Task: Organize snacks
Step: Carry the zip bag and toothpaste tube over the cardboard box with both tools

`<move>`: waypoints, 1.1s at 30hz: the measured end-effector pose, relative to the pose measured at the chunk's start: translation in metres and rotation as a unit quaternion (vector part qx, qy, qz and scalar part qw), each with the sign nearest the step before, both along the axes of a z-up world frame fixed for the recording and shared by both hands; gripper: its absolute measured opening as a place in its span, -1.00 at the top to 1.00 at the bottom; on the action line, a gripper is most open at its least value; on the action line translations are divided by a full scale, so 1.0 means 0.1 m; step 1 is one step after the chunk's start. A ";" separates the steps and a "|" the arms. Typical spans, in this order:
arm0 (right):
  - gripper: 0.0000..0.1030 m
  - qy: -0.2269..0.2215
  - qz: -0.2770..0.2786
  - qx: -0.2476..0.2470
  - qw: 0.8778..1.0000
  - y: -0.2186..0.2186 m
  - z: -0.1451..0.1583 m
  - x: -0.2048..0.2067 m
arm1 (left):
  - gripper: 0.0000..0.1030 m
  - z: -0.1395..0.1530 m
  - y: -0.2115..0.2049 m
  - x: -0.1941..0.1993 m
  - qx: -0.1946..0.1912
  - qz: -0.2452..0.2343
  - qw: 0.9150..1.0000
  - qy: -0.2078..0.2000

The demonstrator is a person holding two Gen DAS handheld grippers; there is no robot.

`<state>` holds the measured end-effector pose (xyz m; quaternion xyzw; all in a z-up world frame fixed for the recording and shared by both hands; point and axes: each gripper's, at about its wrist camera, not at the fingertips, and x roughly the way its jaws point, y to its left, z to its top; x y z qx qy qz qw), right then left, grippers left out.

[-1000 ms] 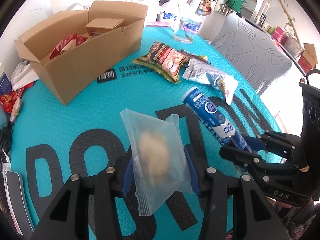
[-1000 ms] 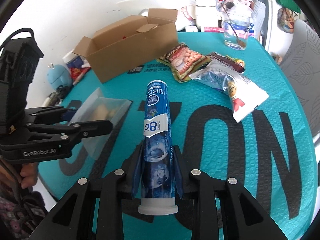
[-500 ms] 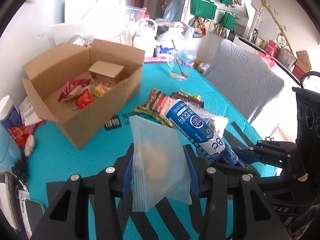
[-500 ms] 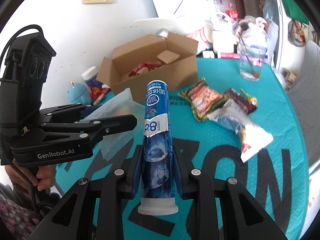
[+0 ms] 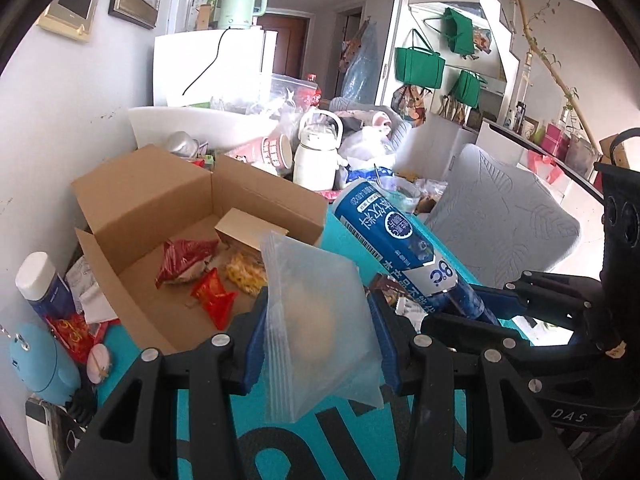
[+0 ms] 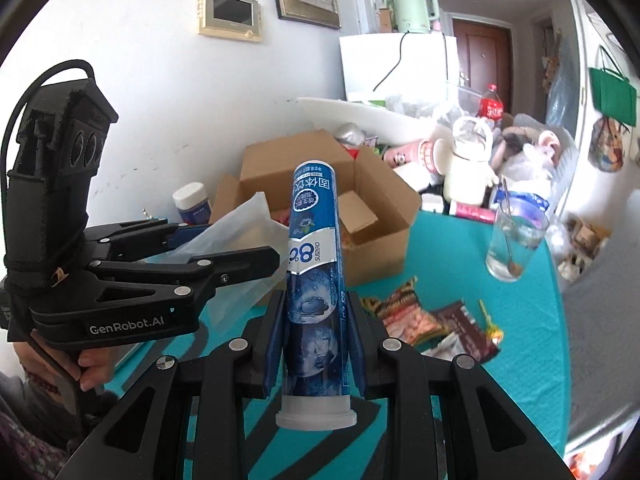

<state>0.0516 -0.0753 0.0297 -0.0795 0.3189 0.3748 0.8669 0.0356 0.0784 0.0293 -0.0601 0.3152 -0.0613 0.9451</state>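
Since a second ago we have lifted both grippers clear of the teal foam mat with black lettering (image 6: 460,264), and the open brown cardboard box (image 5: 168,216), which lay well ahead then, now sits just beyond and below the fingertips. Our left gripper (image 5: 320,332) is clamped on a clear zip-top plastic bag (image 5: 316,320) with a pale, roundish snack inside; the blue pads press its two sides and the bag stands upright between them, its top edge overlapping the box's near corner in the left wrist view. Our right gripper (image 6: 316,320) is closed tight on a blue cylindrical tube with white lettering and a white cap (image 6: 314,264); the capped end hangs behind the fingers and the other end points up and forward toward the box. In the left wrist view the same tube (image 5: 396,248) slants across from the right, held in the right gripper (image 5: 476,312), close beside the bag. In the right wrist view the left gripper (image 6: 224,256) reaches in from the left with the bag (image 6: 236,232), and a hand (image 6: 90,368) grips its handle. Inside the box lie a red crinkled packet (image 5: 182,260), a small red wrapper (image 5: 212,296), something yellow (image 5: 244,276), and a small cardboard carton (image 5: 248,226). On the mat behind the tube rest a brown-and-orange snack packet (image 6: 408,316) and a dark brown packet (image 6: 468,332), with a clear drinking glass holding a spoon (image 6: 514,236) farther back.
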 end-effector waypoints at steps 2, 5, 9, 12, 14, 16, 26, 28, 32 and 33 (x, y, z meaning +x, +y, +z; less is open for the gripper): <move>0.46 -0.007 0.001 -0.001 1.000 0.07 0.04 0.10 | 0.11 0.06 0.09 0.08 -0.002 0.010 1.000 -0.009; 0.46 -0.012 0.010 0.006 1.000 0.16 0.10 0.26 | 0.11 0.12 0.23 0.20 -0.003 0.027 0.999 -0.019; 0.46 -0.030 0.019 0.012 0.999 0.33 0.21 0.46 | 0.11 0.20 0.41 0.37 -0.004 0.049 0.998 -0.032; 0.46 -0.038 0.028 0.018 0.999 0.47 0.28 0.60 | 0.11 0.25 0.53 0.49 -0.006 0.067 0.997 -0.040; 0.46 -0.043 0.034 0.023 0.998 0.57 0.32 0.69 | 0.11 0.29 0.62 0.59 -0.001 0.079 0.996 -0.045; 0.46 -0.041 0.048 0.034 0.997 0.67 0.33 0.82 | 0.11 0.32 0.72 0.67 -0.002 0.093 0.994 -0.050; 0.46 -0.013 0.047 0.055 0.997 1.16 0.23 1.46 | 0.11 0.24 1.17 1.13 0.004 0.147 0.988 -0.055; 0.46 -0.001 0.055 0.058 0.997 1.27 0.13 1.60 | 0.11 0.14 1.27 1.25 0.007 0.158 0.987 -0.043; 0.45 0.027 0.050 0.056 0.997 1.46 -0.12 1.81 | 0.11 -0.07 1.36 1.40 0.013 0.166 0.986 -0.008; 0.46 0.032 0.048 0.056 0.997 1.49 -0.18 1.84 | 0.11 -0.12 1.38 1.44 0.016 0.166 0.986 0.001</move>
